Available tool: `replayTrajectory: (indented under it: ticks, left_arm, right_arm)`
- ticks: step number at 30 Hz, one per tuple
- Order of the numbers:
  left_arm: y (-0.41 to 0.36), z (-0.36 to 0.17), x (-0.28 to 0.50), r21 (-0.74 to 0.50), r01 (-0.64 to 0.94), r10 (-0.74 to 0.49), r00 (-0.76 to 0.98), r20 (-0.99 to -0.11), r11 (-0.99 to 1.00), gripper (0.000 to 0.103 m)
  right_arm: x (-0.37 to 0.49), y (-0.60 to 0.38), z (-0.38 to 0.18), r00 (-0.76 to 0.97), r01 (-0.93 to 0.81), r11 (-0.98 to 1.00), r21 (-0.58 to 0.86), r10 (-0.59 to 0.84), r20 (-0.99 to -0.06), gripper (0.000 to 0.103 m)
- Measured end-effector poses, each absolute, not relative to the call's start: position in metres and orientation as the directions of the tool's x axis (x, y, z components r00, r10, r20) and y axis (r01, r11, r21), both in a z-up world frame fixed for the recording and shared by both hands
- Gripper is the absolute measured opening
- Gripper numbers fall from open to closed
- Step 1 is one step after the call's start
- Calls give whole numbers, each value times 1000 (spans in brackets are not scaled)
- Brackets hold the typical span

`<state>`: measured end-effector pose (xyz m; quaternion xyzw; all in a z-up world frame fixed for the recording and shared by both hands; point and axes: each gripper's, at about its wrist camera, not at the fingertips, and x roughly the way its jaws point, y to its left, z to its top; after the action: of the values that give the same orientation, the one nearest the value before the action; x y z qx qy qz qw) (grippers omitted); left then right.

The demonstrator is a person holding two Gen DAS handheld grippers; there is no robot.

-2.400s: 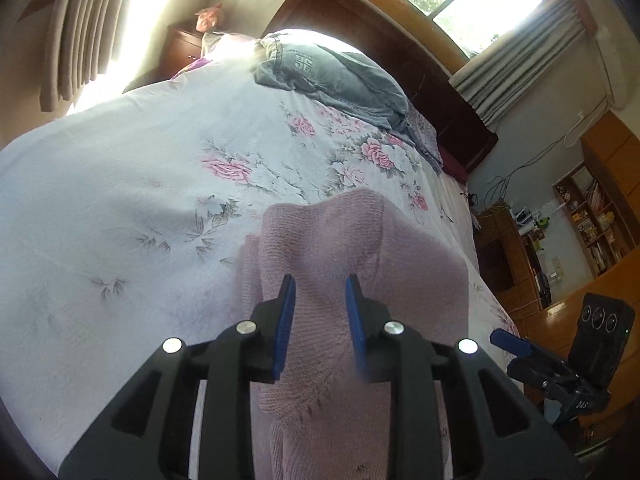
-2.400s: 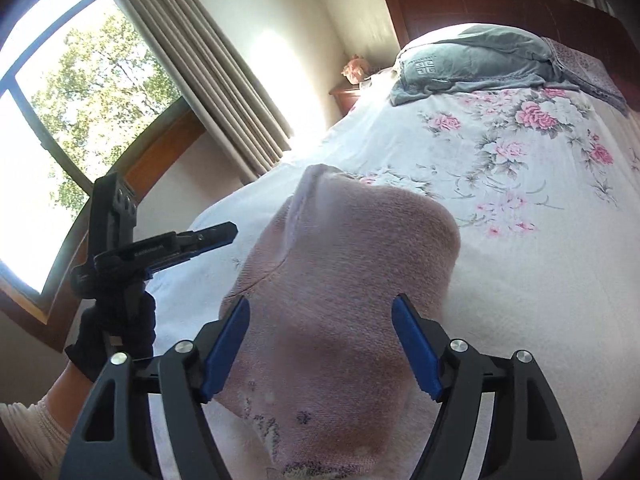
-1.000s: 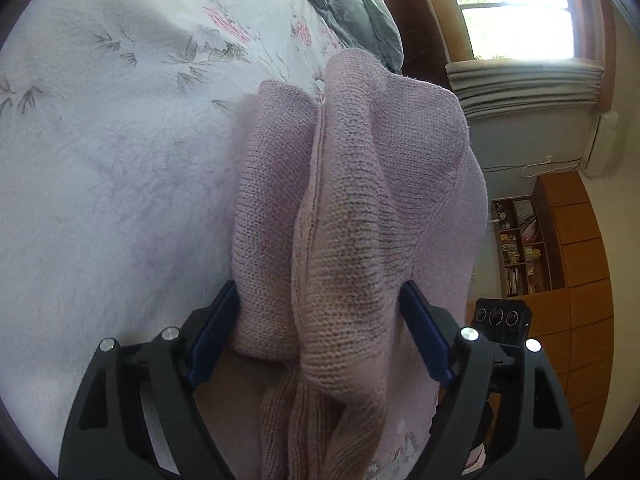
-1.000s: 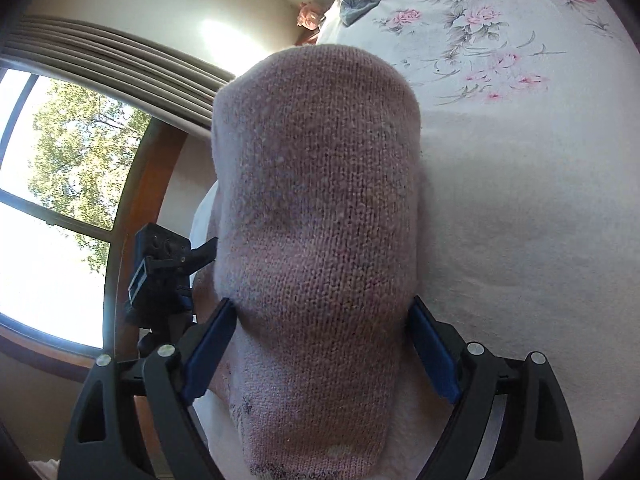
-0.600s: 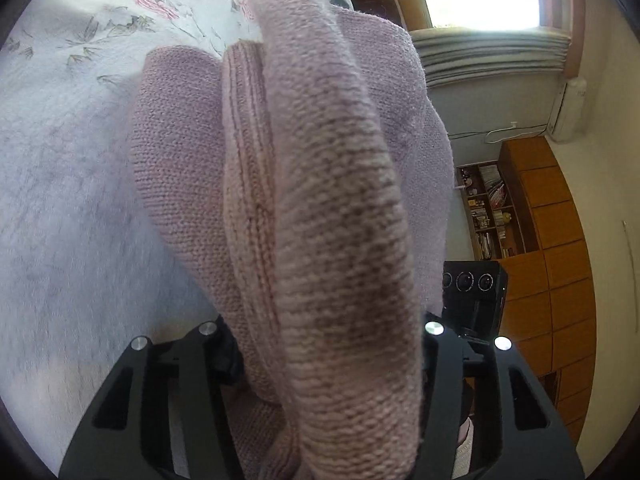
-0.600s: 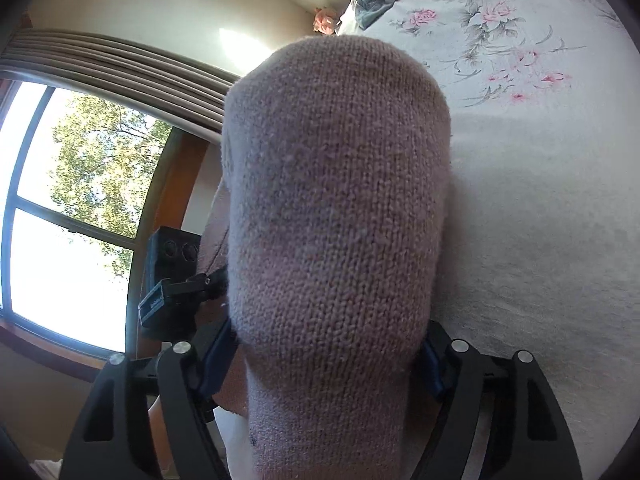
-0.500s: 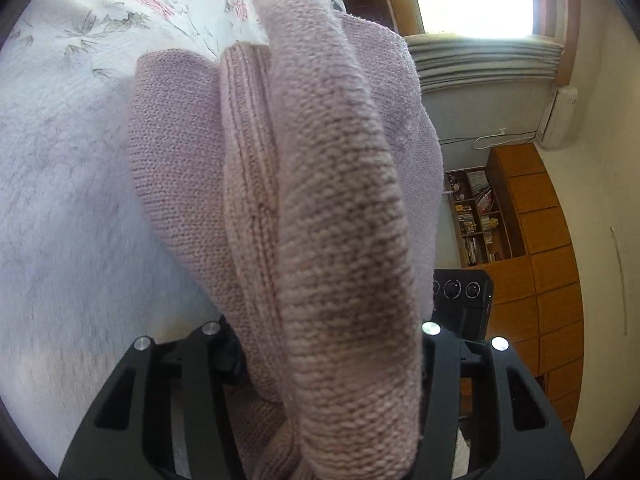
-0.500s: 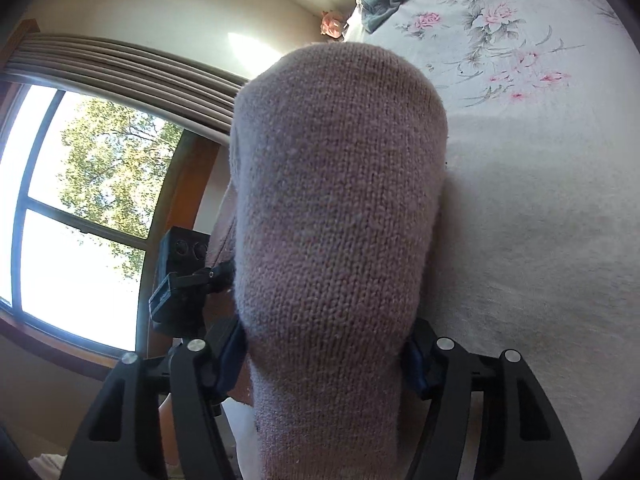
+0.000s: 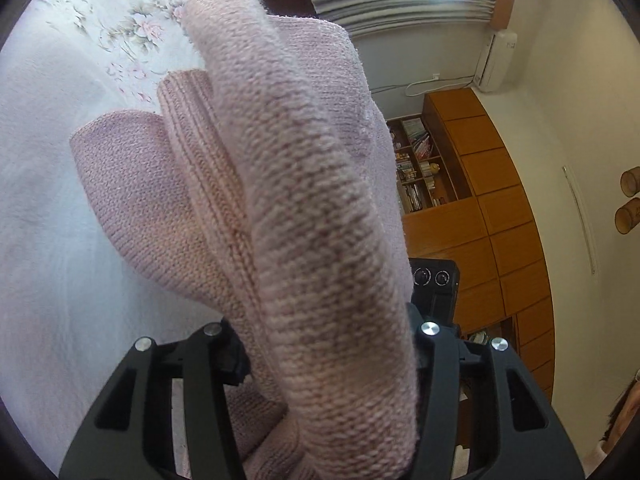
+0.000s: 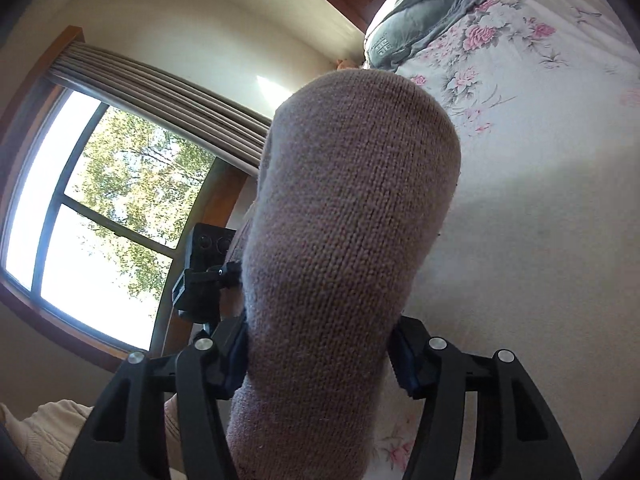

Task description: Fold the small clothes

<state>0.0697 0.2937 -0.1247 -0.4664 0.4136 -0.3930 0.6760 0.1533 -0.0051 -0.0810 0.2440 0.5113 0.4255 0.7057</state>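
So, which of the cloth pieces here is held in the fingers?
The pink knitted garment: bunched between the fingers of the left gripper and right gripper. The grey cover lies apart near the headboard.

Pink knit garment [image 10: 352,240] apparently between jaws.

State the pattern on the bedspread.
White bedspread printed with pink roses and grey-green leaves; clearest in the right wrist view.

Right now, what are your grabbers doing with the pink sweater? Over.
Left gripper shut on pink sweater. Right gripper shut on it too. Sweater lifted above the bed. Nothing in the way.
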Motion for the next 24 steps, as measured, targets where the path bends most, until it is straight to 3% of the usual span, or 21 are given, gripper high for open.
replayTrajectory:
  ticks: [6,9,16,24]
  left_arm:
    - [234,-179,81,-916,70,-893,262,-366,396,53]
    - [229,-194,83,-910,71,-884,278,-376,409,58]
    - [231,-168,52,-839,22,-799,320,-509,543,65]
    - [254,-140,-25,-758,57,-724,350,-595,650,70]
  right_arm:
    - [145,-58,-144,138,-211,603,770,798,-587,59]
    - [140,-67,-163,156,-215,570,793,821,-549,59]
    - [124,-65,-142,152,-255,586,769,810,-567,78]
    - [67,-78,-149,103,-231,563,794,825,-555,82]
